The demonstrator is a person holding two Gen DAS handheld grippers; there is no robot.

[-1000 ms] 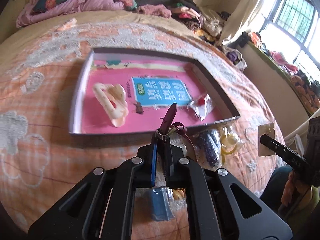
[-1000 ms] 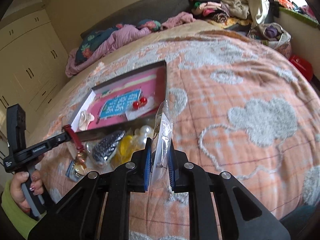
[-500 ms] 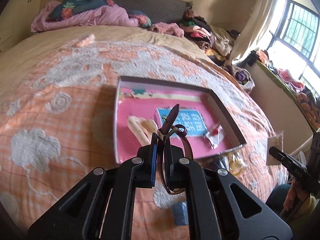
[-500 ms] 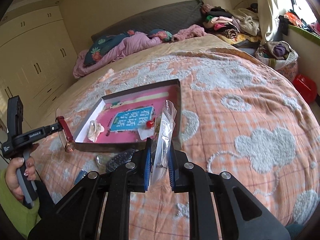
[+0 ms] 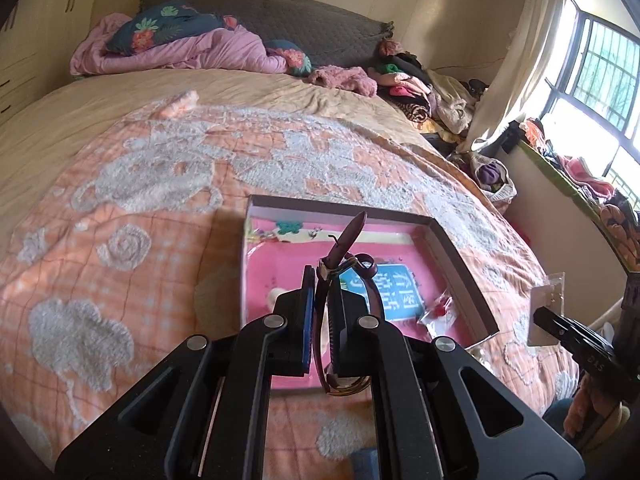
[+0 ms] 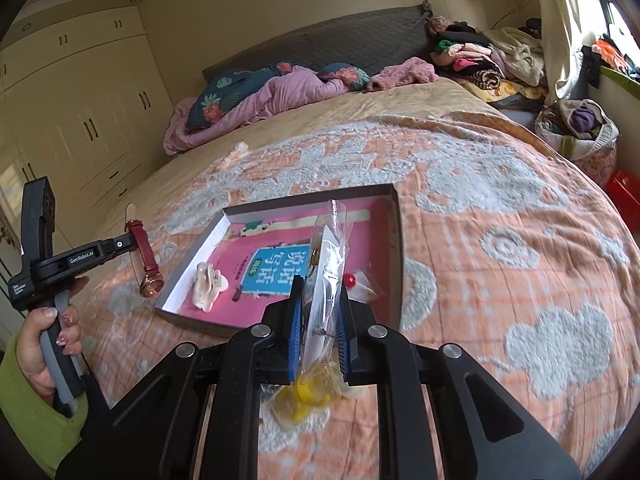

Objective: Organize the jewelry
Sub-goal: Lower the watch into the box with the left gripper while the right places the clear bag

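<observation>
Bed quilt carries open box [image 6: 394, 248], pink-lined. Left gripper [image 5: 323, 300] fingers clamp watch [image 6: 145, 254] by strap, beside box. Right gripper [image 6: 319, 322] fingers pinch earring packet [image 6: 326, 276] over box. Advice: lower each inside the walls before releasing, apart from hair clip [image 6: 208, 286].

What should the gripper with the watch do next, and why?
Probably carry the watch sideways over the box and lower it in. The left gripper is shut on its red strap and holds it in the air beside the box, not above it. The pink floor near the cream hair clip looks bare, so that seems a fair spot.
</observation>
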